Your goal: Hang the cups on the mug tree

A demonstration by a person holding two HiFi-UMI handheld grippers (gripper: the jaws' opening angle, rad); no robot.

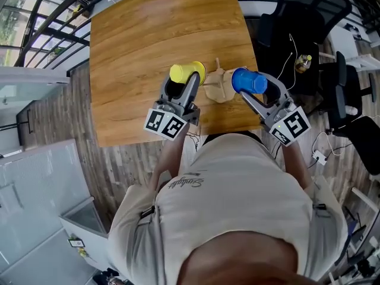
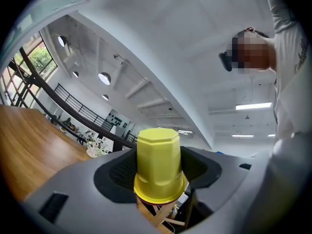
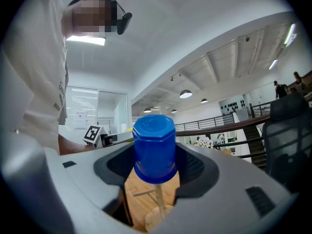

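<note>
The left gripper [image 1: 181, 86] has its jaws set fairly wide and clamped on the sides of a yellow plastic cup with a faceted base [image 1: 187, 72]. The right gripper [image 1: 258, 89] grips a matching blue plastic cup [image 1: 248, 81] the same way. Both cups hover just above the table at the centre of the head view, one on each side of the small pale wooden mug tree [image 1: 218, 89], and neither is hung yet. The likeliest trouble is the tree itself. It looks light and stands near the table's lower edge, so a cup rim or a jaw nudging its post could tip it over or slide it off. With both grippers this near, bringing them in together could also knock cup against cup. No view shows a handle on either cup, so I cannot tell how a peg would catch one, and a smooth cup held only by its sides might twist or slip if it is pressed against a peg. The surface is a warm brown wood-grain table [image 1: 154, 40], bare apart from something flowery at the top edge. Around it are wood plank flooring, a dark railing at the upper left, a white cabinet at the lower left, and black office chairs and loose cables on the right.
</note>
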